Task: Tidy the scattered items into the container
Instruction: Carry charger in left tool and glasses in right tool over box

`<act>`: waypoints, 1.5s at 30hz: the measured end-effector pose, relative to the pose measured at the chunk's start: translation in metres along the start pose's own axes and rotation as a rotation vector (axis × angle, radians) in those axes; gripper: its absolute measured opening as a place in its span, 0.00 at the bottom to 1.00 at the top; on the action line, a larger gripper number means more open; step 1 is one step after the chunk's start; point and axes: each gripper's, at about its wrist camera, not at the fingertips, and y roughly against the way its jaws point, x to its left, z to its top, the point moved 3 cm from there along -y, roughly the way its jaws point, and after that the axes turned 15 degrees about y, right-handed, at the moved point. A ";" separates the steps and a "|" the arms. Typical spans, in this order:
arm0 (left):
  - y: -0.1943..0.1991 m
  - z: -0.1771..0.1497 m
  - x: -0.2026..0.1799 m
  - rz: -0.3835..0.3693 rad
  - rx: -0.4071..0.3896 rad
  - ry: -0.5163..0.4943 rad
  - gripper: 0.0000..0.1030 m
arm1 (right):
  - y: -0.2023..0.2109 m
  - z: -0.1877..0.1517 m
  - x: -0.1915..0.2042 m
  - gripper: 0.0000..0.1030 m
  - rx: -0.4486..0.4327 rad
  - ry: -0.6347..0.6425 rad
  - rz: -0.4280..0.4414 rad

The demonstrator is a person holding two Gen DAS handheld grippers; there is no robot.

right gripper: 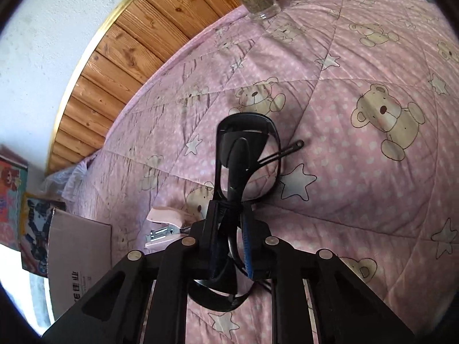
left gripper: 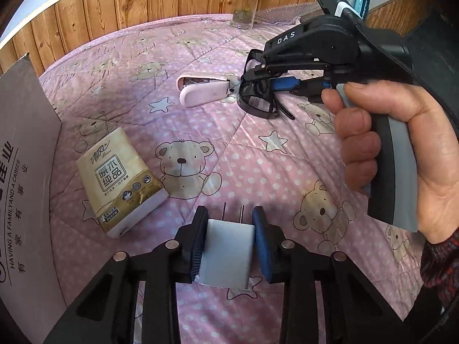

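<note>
My left gripper [left gripper: 229, 225] is shut on a white charger plug [left gripper: 228, 253], whose two metal prongs point forward over the pink bear quilt [left gripper: 252, 160]. A beige tissue pack [left gripper: 120, 183] lies just to its left. A pink stapler [left gripper: 203, 90] lies farther off, hinged open. Beside the stapler, my right gripper [left gripper: 254, 76] is held by a person's hand [left gripper: 387, 149] and is shut on black glasses [left gripper: 256, 97]. In the right wrist view the right gripper [right gripper: 231, 220] pinches the folded black glasses [right gripper: 241, 154] at or just above the quilt. The stapler [right gripper: 166, 226] shows to the left.
An open cardboard box [left gripper: 25, 172] stands at the left edge of the quilt, and the box [right gripper: 77, 258] also shows at the lower left. A glass bottle [left gripper: 245, 3] stands at the far edge against the wood-panelled wall [left gripper: 129, 3]. Bare quilt lies between the two grippers.
</note>
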 end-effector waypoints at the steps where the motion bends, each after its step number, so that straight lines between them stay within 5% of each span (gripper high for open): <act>1: 0.003 -0.001 0.002 -0.007 -0.001 0.009 0.32 | 0.006 -0.001 0.002 0.14 -0.007 0.001 0.005; 12: 0.035 -0.007 0.007 -0.039 -0.016 0.092 0.32 | 0.061 -0.042 0.037 0.13 -0.027 0.043 0.054; 27: 0.083 -0.038 0.014 0.027 -0.038 0.138 0.32 | 0.105 -0.123 0.082 0.14 0.022 0.130 0.104; 45: 0.140 -0.072 0.019 0.087 -0.091 0.182 0.32 | 0.155 -0.177 0.126 0.14 0.017 0.259 0.112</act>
